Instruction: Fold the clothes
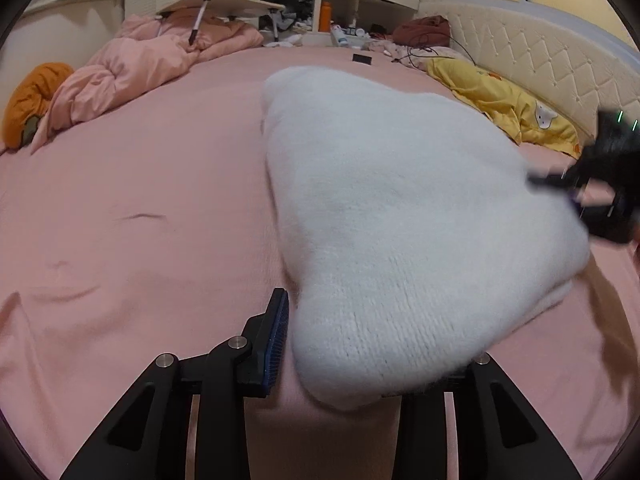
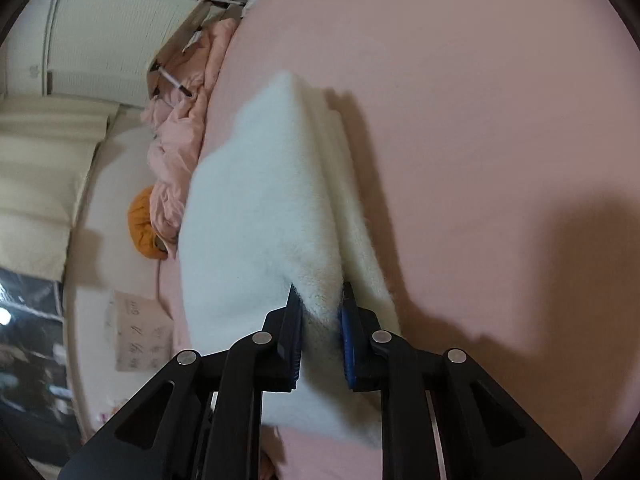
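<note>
A fluffy white knit sweater [image 1: 400,208] lies partly folded on the pink bedsheet [image 1: 140,208]. My left gripper [image 1: 360,344] has its jaws wide apart around the sweater's near edge; the left finger [image 1: 276,336] shows and the right one is hidden under the knit. My right gripper [image 2: 320,332] is shut on a fold of the sweater [image 2: 260,220] and holds it lifted, tilted sideways over the bed. The right gripper also shows blurred at the right edge of the left wrist view [image 1: 600,184].
A rumpled pink duvet [image 1: 140,68] and an orange cushion [image 1: 32,100] lie at the far left. A yellow garment [image 1: 508,104] lies by the quilted headboard [image 1: 540,52]. A small folding table [image 1: 224,4] and clutter stand beyond the bed.
</note>
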A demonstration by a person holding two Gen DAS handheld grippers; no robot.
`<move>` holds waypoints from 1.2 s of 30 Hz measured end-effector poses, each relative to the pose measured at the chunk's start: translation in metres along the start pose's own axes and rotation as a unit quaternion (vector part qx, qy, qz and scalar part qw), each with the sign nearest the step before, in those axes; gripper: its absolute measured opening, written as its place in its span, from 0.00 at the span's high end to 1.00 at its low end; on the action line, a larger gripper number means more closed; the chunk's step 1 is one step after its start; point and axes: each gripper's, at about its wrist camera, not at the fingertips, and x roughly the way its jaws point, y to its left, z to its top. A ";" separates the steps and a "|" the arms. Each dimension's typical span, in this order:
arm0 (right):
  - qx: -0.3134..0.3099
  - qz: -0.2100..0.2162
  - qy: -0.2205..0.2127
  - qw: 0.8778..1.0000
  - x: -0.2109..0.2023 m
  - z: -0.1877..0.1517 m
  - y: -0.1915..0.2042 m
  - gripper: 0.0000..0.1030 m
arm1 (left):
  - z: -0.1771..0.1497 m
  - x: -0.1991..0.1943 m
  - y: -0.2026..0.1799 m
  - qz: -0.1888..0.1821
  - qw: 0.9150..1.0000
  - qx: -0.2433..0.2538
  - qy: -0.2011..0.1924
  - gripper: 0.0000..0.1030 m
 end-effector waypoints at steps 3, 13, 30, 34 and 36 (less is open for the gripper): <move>-0.027 -0.001 -0.021 0.999 -0.007 -0.003 0.010 0.79 | 0.000 0.000 0.002 -0.003 1.000 -0.007 0.004 0.58; -0.063 0.015 -0.016 0.998 -0.047 -0.039 0.025 0.21 | 0.000 0.000 -0.001 0.009 1.000 -0.001 0.003 0.52; -0.079 -0.083 -0.026 0.993 -0.031 -0.043 0.014 0.53 | 0.002 -0.001 0.002 0.008 1.000 -0.002 0.017 0.57; -0.083 -0.120 -0.093 0.985 -0.062 -0.067 0.026 0.32 | -0.004 -0.019 -0.003 0.034 0.999 0.029 0.022 0.41; -0.083 -0.123 -0.128 0.981 -0.078 -0.082 0.032 0.31 | -0.012 -0.034 -0.007 0.063 0.997 0.049 0.022 0.26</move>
